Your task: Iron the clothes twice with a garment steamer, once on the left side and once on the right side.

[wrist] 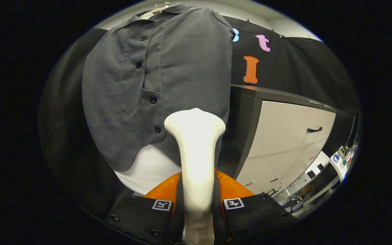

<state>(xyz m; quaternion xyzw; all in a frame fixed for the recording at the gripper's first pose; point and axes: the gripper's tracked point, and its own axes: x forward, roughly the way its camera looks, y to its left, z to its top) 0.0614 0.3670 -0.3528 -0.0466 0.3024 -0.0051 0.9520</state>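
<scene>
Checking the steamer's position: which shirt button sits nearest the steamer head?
The lowest button, just beside the white steamer head gripped by the gripper; the other buttons sit higher up the grey shirt.

Pale cabinet (291, 136) with dark handle (314, 129), dark countertop (281, 94), cluttered shelf (344, 158) beyond

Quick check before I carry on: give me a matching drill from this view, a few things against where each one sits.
Things:
1. steamer
2. shirt
3. cabinet
4. hanger

Places:
A. at the shirt's collar
B. gripped between the fingers, head near the shirt's lower part
C. beside the shirt, past its hem
D. hanging just beyond the steamer head

Pairs: 1-B, 2-D, 3-C, 4-A
</scene>
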